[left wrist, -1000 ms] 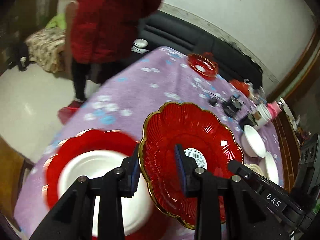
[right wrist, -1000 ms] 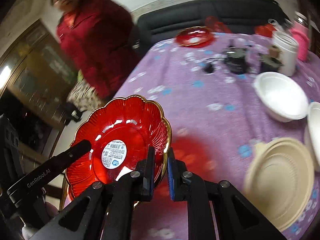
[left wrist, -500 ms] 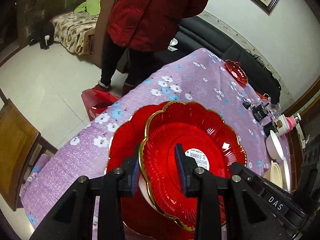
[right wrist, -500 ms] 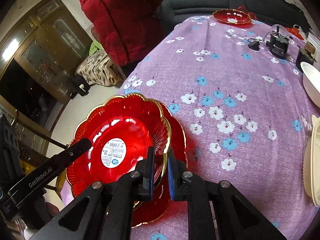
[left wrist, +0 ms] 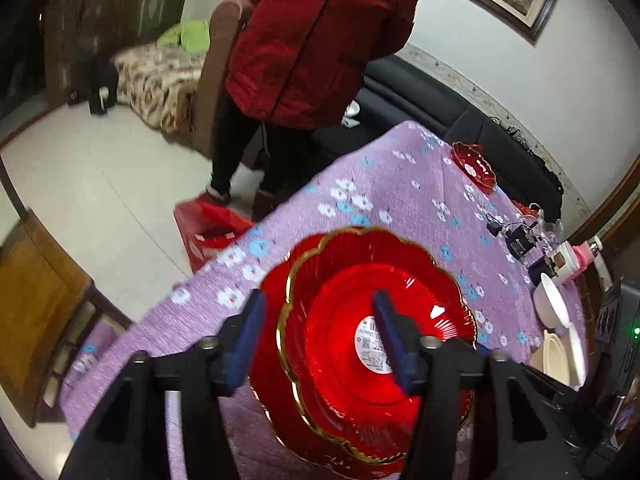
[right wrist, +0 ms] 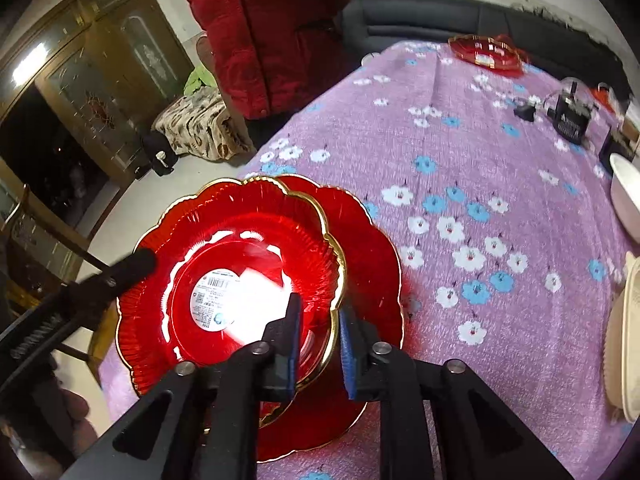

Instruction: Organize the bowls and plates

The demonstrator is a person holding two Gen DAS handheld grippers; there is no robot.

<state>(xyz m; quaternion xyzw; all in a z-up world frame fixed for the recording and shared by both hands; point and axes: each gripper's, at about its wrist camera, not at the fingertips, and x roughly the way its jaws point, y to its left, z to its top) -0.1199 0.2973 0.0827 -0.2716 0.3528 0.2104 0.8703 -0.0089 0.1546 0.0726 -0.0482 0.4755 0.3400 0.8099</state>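
Both tools just opening: left tool (left wrist: 320, 336) wide, right tool (right wrist: 320, 336) narrow, each astride the rim of the scalloped red glass plate (left wrist: 376, 320), now resting off-centre on a larger red plate (right wrist: 372, 248) near the tabletop (right wrist: 480, 160) corner. Risk: a pad snagging the rim on withdrawal, sliding the stack over the edge.

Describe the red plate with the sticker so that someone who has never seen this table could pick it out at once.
Start at the purple flowered tablecloth and go to its near corner, where two red scalloped plates are stacked. The top plate is the one: gold rim, with a white barcode sticker in its centre. The plate beneath shows no sticker, and the far red dish sits alone at the far end by the sofa.
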